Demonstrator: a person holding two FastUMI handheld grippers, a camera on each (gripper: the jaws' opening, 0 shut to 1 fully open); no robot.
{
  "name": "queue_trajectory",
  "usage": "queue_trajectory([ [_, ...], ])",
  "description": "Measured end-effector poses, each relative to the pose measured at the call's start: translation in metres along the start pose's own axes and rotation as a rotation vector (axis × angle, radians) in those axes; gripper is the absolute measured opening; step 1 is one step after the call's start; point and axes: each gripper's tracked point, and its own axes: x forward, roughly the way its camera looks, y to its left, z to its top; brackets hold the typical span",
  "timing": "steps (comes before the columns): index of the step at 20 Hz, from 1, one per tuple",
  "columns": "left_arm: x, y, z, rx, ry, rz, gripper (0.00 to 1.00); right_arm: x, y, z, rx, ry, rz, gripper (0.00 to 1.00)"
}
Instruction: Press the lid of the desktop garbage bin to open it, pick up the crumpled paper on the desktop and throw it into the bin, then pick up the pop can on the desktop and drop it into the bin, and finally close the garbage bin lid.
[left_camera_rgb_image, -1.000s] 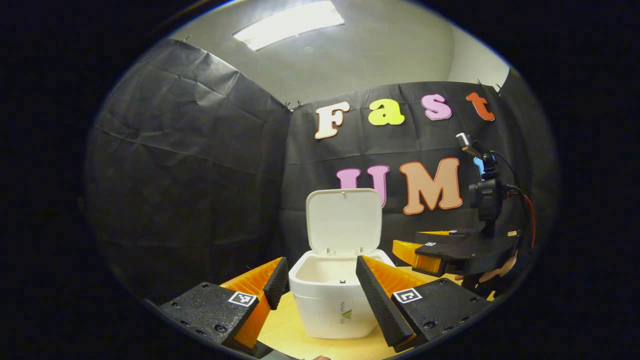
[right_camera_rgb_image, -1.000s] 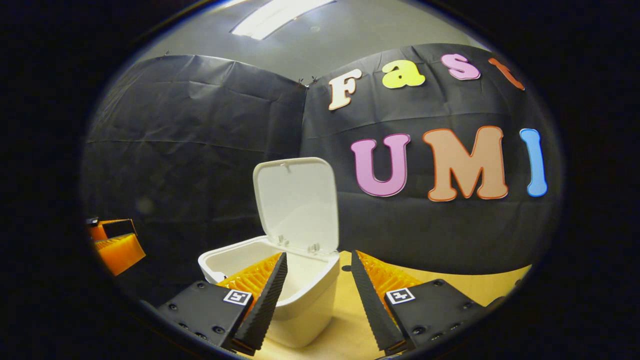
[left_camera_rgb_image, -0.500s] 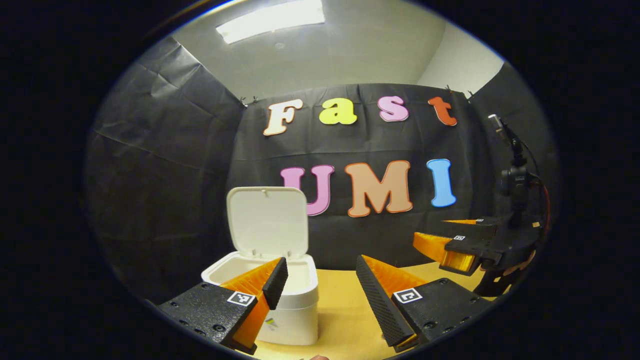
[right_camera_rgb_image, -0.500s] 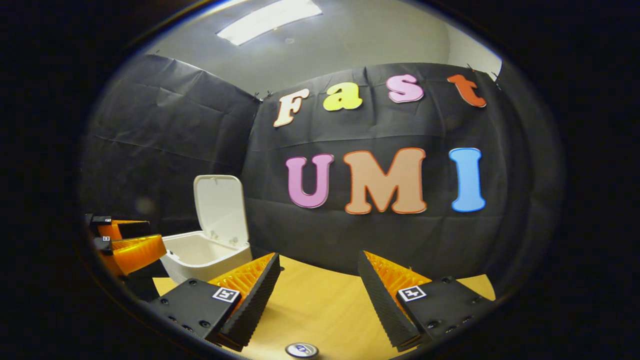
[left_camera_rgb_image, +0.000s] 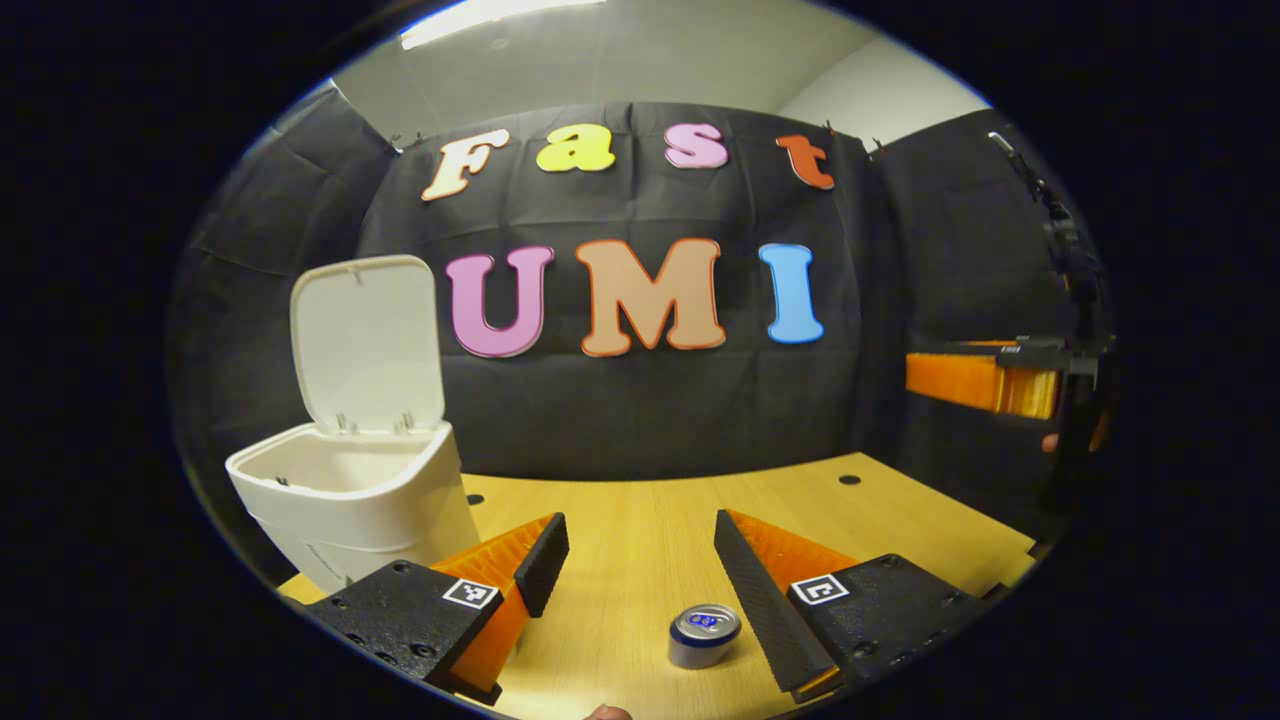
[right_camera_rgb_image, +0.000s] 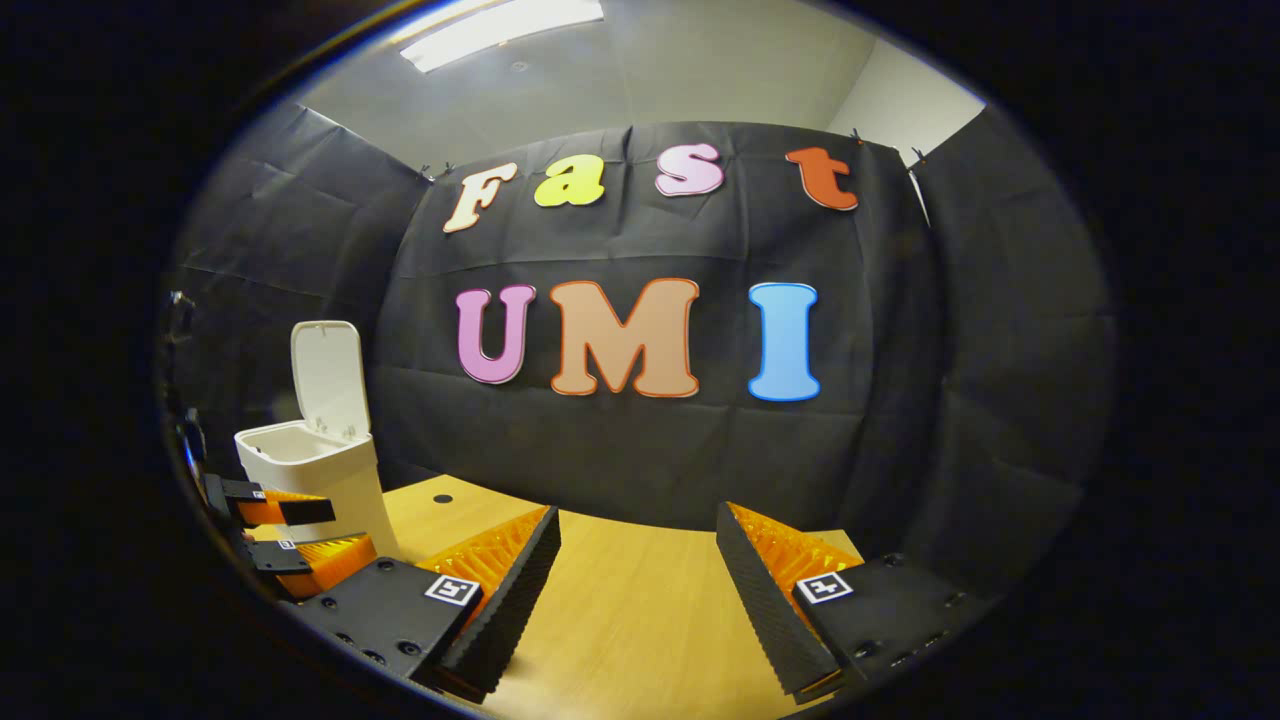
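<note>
1. Pop can (left_camera_rgb_image: 704, 634): stands upright on the desktop (left_camera_rgb_image: 640, 520), long axis vertical, top end with the pull tab facing up. In the left gripper view it sits low in the frame, just inside the right-hand finger of the left gripper (left_camera_rgb_image: 640, 560), closer to that finger than to the other. Can't tell if it touches the finger; nothing presses on it.
2. Left gripper: fingers spread wide, nothing between them but the can standing off to one side. It points across the desktop toward the back wall.
3. Garbage bin (left_camera_rgb_image: 360, 500): white, standing on the desktop at the left of the left gripper view, well apart from the can. Long axis vertical, opening faces up.
4. Lid (left_camera_rgb_image: 365, 340): open, swung up on its rear hinge, standing nearly upright behind the opening, inner face toward the camera. Inside of the bin can't be seen from this angle.
5. Right gripper (right_camera_rgb_image: 640, 560): fingers spread wide, nothing held. Bare wooden desktop between and ahead of them. In the left gripper view it shows at the far right edge, raised off the desk.
6. Right gripper view: bin at far left, lid up, with the left gripper low at the left edge just beside it.
7. Small dark hole (left_camera_rgb_image: 849, 480) in the desktop near the back.
</note>
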Motion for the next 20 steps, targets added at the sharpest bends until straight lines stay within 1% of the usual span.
queue_trajectory([
  [3, 0.014, -0.016, -0.039, -0.020, 0.077, -0.024, 0.90, -0.018, -0.030, -0.020, 0.009, 0.042, -0.065, 0.99],
  [6, 0.024, -0.028, -0.071, -0.024, 0.148, -0.041, 0.90, -0.033, -0.048, -0.036, 0.018, 0.081, -0.107, 0.99],
  [9, 0.029, -0.036, -0.101, -0.019, 0.207, -0.051, 0.91, -0.043, -0.055, -0.045, 0.009, 0.105, -0.127, 0.99],
  [13, 0.036, -0.041, -0.138, 0.020, 0.277, -0.043, 0.91, -0.054, -0.061, -0.050, -0.007, 0.120, -0.141, 0.99],
  [15, 0.041, -0.043, -0.153, 0.048, 0.317, -0.044, 0.92, -0.057, -0.063, -0.052, -0.016, 0.119, -0.143, 0.99],
  [18, 0.049, -0.044, -0.164, 0.063, 0.329, -0.058, 0.92, -0.057, -0.066, -0.055, -0.037, 0.128, -0.142, 0.99],
  [19, 0.049, -0.042, -0.164, 0.064, 0.341, -0.054, 0.90, -0.057, -0.067, -0.056, -0.038, 0.129, -0.141, 0.99],
  [20, 0.052, -0.043, -0.164, 0.072, 0.344, -0.066, 0.77, -0.057, -0.066, -0.055, -0.035, 0.129, -0.137, 0.99],
])
